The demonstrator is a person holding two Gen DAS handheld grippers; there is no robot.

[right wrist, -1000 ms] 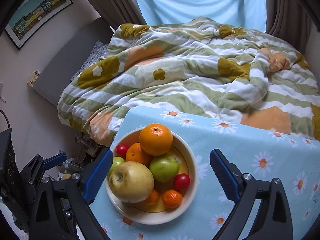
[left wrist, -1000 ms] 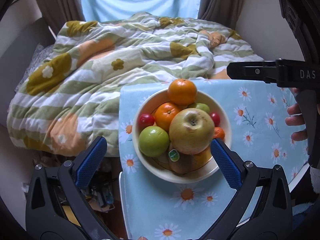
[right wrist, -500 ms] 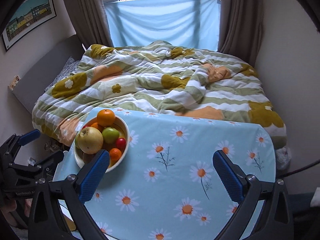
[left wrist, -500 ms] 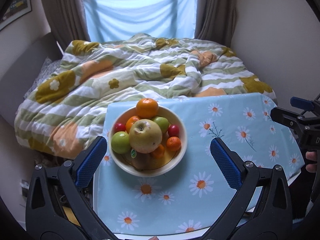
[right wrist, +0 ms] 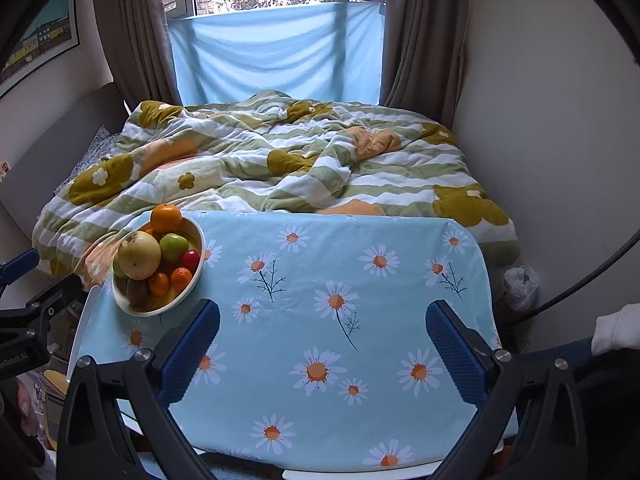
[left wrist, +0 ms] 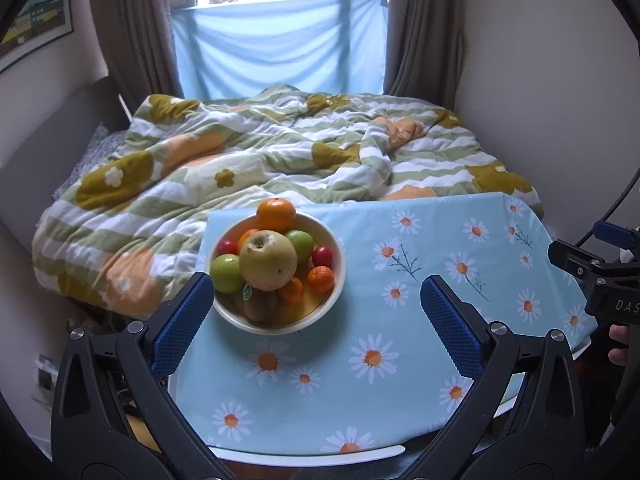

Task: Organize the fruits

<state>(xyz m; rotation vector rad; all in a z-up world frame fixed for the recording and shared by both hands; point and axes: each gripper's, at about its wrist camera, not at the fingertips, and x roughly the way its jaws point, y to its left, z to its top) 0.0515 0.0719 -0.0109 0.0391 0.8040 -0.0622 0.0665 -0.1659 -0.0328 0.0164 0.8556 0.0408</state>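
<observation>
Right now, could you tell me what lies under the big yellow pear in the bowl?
Under the pear a brown kiwi and small oranges show; the bowl floor beneath stays hidden.

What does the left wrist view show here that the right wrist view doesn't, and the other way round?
Only the left wrist view shows the green sticker on a fruit low in the pile, and bare fingers behind the right hand-held gripper. Only the right wrist view shows a white sleeve and a crumpled bag on the floor past the table's right end. Both show the fruit bowl, the daisy tablecloth and the bed, with each view's own hand-held gripper open and empty.
</observation>
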